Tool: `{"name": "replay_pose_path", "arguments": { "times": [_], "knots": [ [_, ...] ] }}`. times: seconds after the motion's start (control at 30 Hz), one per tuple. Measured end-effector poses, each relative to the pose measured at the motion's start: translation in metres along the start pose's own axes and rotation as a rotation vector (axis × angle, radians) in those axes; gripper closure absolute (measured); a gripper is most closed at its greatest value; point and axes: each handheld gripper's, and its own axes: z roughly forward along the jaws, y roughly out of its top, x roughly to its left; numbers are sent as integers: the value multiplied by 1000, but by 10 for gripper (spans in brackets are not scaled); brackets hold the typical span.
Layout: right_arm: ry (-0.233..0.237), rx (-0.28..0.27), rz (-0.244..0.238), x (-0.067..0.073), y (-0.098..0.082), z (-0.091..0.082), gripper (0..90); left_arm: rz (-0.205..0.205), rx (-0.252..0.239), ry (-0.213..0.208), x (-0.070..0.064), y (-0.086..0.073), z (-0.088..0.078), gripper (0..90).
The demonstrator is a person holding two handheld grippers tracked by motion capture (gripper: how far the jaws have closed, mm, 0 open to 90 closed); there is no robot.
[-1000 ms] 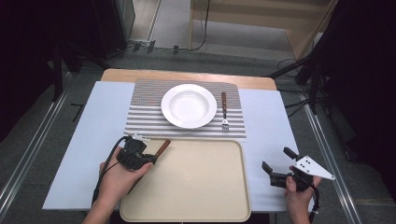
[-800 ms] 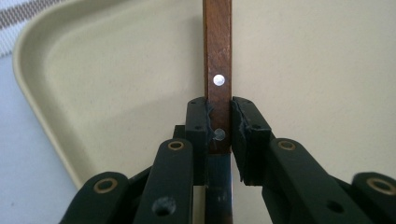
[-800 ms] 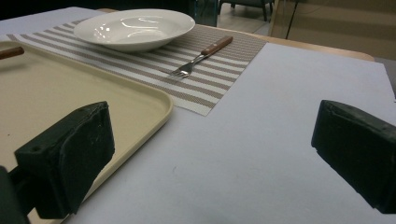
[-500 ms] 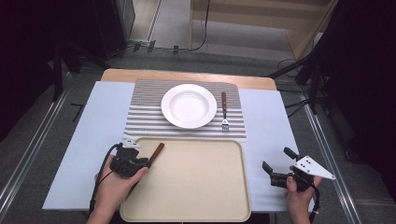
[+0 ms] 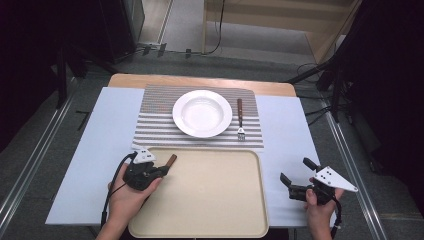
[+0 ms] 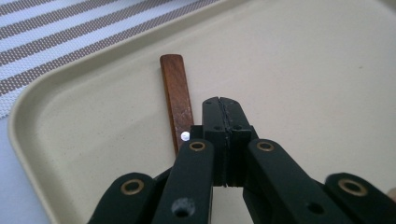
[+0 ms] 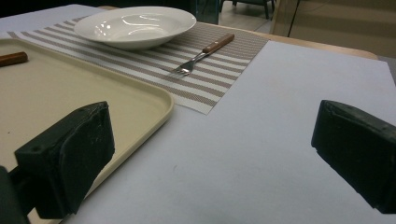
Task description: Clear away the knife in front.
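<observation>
The left gripper sat over the near-left corner of the beige tray. In the left gripper view its jaws had just closed and met pad to pad, with nothing between them. A wooden handle of a utensil lay flat on the tray floor just beside and partly under the closed jaws, at their left in that view; whether they touched it could not be told. Its working end was hidden below the gripper. The handle's free end pointed toward the striped placemat.

The right gripper was held over the pale blue sheet to the right of the tray, jaws wide apart and empty.

On the placemat stood a white plate, with a wooden-handled fork just to its right.
</observation>
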Motion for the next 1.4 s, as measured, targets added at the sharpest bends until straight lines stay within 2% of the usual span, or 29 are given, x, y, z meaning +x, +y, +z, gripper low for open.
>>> {"name": "replay_pose_path", "arguments": {
  "times": [0.1,0.2,0.3,0.5,0.57,0.83,1.0,1.1,1.17,1.2,1.23,1.27,1.3,1.33,1.37,1.4],
  "knots": [
    [1,1,1,0,0,0,0,4,13,18,1,-3,4,897],
    [4,3,2,-1,0,1,0,-7,9,21,4,-8,3,897],
    [6,5,6,-1,-1,1,0,-10,25,19,9,-13,4,897],
    [2,9,6,-1,-1,2,0,-11,31,2,18,-21,-6,897],
    [0,11,6,-1,-1,2,0,-15,34,8,21,-25,-11,897],
    [-2,16,10,-1,-2,3,0,-45,26,11,35,-30,-18,897],
    [-1,17,11,-1,-2,3,0,-45,24,13,35,-30,-18,897],
    [-1,17,6,-1,-2,3,0,-47,1,8,35,-31,-20,888],
    [-1,17,5,-1,-2,3,0,-61,-25,-14,37,-31,-22,815],
    [0,16,6,-1,-2,3,0,-62,-44,-6,36,-30,-24,780],
    [2,14,4,-1,-2,3,0,-55,-64,9,36,-30,-26,685],
    [2,14,4,-1,-2,3,0,-50,-86,8,36,-29,-28,685],
    [2,15,3,-1,-2,3,0,-60,-130,9,36,-29,-32,582],
    [2,15,3,-1,-2,3,0,-60,-130,9,36,-29,-32,530],
    [4,15,2,-1,-2,3,0,-72,-167,4,38,-28,-36,470],
    [4,15,2,-1,-2,3,0,-72,-167,4,38,-28,-36,435]
  ]
}}
